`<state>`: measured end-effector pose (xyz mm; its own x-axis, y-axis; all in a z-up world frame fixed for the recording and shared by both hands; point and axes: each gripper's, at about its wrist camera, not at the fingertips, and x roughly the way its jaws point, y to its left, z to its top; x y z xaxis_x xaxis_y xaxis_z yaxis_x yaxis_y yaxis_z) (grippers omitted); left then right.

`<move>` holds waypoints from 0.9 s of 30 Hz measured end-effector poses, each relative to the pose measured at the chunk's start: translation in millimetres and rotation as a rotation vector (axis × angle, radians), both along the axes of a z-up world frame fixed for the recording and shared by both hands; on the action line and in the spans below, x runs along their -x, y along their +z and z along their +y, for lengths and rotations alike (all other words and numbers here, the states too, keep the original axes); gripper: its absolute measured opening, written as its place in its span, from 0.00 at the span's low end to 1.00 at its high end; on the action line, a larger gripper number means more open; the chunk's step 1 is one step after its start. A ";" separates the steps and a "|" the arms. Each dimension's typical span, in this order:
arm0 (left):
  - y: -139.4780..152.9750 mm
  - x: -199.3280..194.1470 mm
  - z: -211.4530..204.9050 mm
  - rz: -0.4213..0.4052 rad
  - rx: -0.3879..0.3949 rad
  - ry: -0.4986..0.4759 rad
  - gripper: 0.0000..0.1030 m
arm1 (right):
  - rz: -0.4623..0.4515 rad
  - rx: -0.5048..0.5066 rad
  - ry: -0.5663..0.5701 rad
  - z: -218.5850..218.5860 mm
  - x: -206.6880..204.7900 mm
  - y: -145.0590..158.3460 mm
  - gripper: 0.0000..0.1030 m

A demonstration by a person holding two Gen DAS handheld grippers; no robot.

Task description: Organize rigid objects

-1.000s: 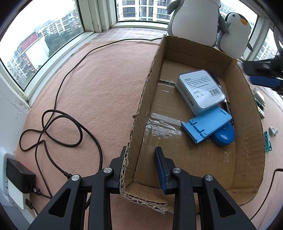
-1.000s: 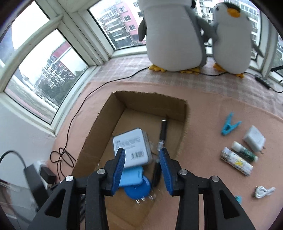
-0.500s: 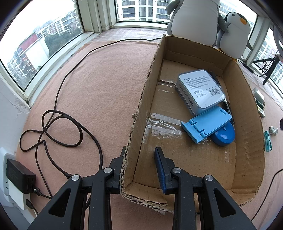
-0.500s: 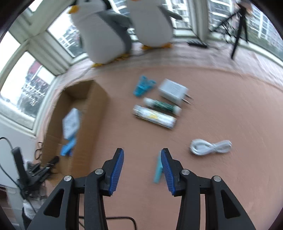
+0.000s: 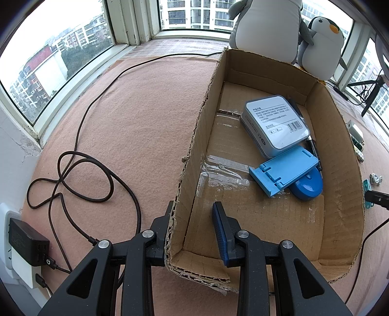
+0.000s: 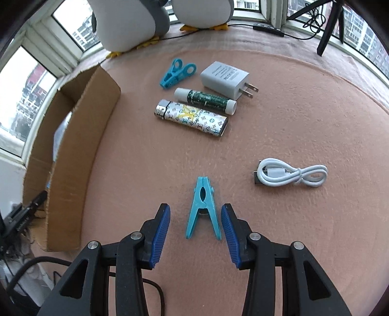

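Note:
An open cardboard box [image 5: 201,116] lies on the pink felt. It holds a grey tin [image 5: 274,124], a blue folding stand [image 5: 284,170], a blue round piece [image 5: 308,186] and a black pen [image 5: 313,145]. My left gripper [image 5: 193,218] is shut on the box's left wall near the front corner, one finger outside and one inside. In the right wrist view a teal clothespin [image 6: 203,206] lies flat on the felt, to the right of the box [image 6: 80,136]. My right gripper [image 6: 195,211] is open with the pin's legs between its fingers, and the pads do not touch them.
Beyond the pin lie a second teal clip [image 6: 176,73], a white plug charger [image 6: 225,77], a green tube [image 6: 206,100] and a patterned silver cylinder [image 6: 192,116]. A coiled white cable [image 6: 289,175] lies to the right. Two plush penguins [image 6: 131,21] stand by the windows. A brown cord [image 5: 80,175] loops left of the box.
My right gripper swung from above the box to the right and came down over the teal clothespin. The left gripper and the box have not moved.

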<state>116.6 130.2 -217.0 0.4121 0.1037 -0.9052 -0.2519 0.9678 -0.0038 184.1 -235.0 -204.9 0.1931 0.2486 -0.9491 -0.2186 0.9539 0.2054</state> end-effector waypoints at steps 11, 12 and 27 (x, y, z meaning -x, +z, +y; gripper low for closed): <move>0.1 0.0 -0.1 0.000 0.000 0.000 0.31 | -0.044 0.136 0.085 12.6 5.2 0.7 0.22; 0.1 0.1 -0.1 -0.001 0.000 0.000 0.31 | -0.044 0.135 0.085 11.5 5.3 0.8 0.21; 0.1 0.3 0.0 0.000 0.000 0.000 0.31 | -0.148 -0.027 0.068 17.5 7.3 50.7 0.02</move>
<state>116.3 130.3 -216.9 0.4122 0.1038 -0.9052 -0.2517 0.9678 -0.0036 176.8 -217.5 -154.2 0.3123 0.2906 -0.9045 -0.3127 0.9304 0.1910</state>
